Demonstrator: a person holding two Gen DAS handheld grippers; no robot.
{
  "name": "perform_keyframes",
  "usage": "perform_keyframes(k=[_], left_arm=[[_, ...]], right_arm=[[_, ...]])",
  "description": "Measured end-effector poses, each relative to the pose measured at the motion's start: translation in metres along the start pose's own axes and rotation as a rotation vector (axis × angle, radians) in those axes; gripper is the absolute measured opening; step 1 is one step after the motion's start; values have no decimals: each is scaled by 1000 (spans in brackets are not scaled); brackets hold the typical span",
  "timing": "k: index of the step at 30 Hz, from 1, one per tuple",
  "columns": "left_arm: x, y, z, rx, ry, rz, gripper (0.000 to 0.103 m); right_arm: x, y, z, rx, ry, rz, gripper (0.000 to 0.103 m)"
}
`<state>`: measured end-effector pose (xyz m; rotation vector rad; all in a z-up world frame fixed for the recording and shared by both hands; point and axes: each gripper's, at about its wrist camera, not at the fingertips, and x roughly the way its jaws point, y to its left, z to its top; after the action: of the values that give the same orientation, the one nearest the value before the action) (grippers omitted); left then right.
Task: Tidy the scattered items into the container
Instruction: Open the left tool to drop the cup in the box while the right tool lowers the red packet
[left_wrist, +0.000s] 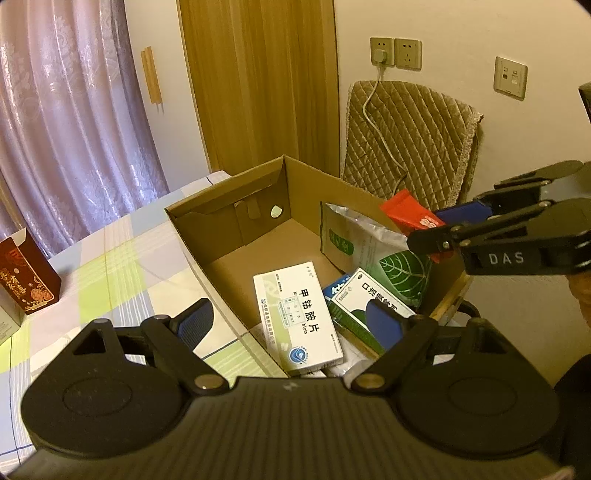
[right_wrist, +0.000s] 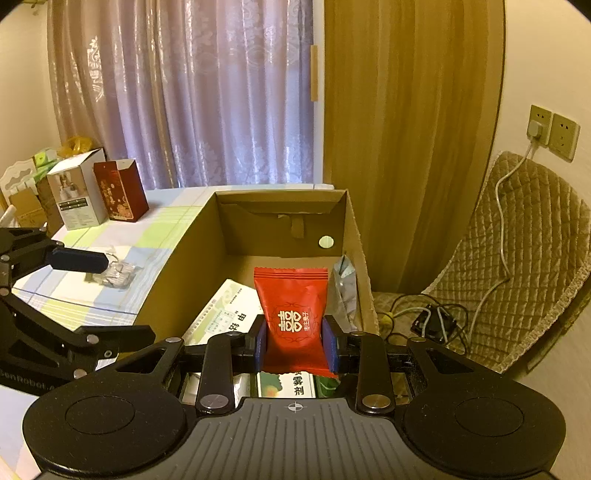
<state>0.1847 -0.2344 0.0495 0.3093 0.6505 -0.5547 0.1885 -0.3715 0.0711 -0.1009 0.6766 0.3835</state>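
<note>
Pink curtains and a wooden panel back a table (right_wrist: 110, 295) spread with a checked cloth, and a padded chair (right_wrist: 517, 236) stands at the right. Far left on the table stand a white carton (right_wrist: 75, 192) and a red carton (right_wrist: 120, 190), well apart from the box (right_wrist: 177, 280). Nearer, a clear packet (right_wrist: 118, 275) lies on the cloth just left of the box, not yet tidied. The left gripper (left_wrist: 291, 321) hangs over the near left wall of the box, its fingers spread wide and holding nothing. Inside the box lie a white pill box (left_wrist: 297, 321), a green-and-white carton (left_wrist: 364, 295) partly under one left finger, and a leaf-print pouch (left_wrist: 373, 251) leaning against the right wall. The right gripper (right_wrist: 295, 341) is over the box's right side, fingers closed narrow on a red sachet (right_wrist: 293, 314), which stands upright between them. The step in hand looks like the drop. It would go best if the sachet were carried a little further over the bare cardboard floor, lowered below the rim, and the fingers opened fully so the slick wrapper falls free. The clear packet seems the likely next pick for the empty left gripper.
</note>
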Motion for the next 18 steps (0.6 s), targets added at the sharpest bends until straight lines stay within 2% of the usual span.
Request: perform_keyframes(k=[15, 16, 17, 18], left_arm=[[-6, 9, -4, -27, -3, 29, 87], [-6, 10, -4, -27, -3, 32, 87], [-7, 11, -5, -25, -2, 36, 87], [-7, 12, -7, -24, -1, 39, 87]], right_arm=[[15, 6, 10, 3, 4, 16, 35], [16, 5, 10, 9, 2, 18, 41], [16, 3, 9, 21, -5, 9, 71], [14, 1, 8, 39, -26, 3, 94]])
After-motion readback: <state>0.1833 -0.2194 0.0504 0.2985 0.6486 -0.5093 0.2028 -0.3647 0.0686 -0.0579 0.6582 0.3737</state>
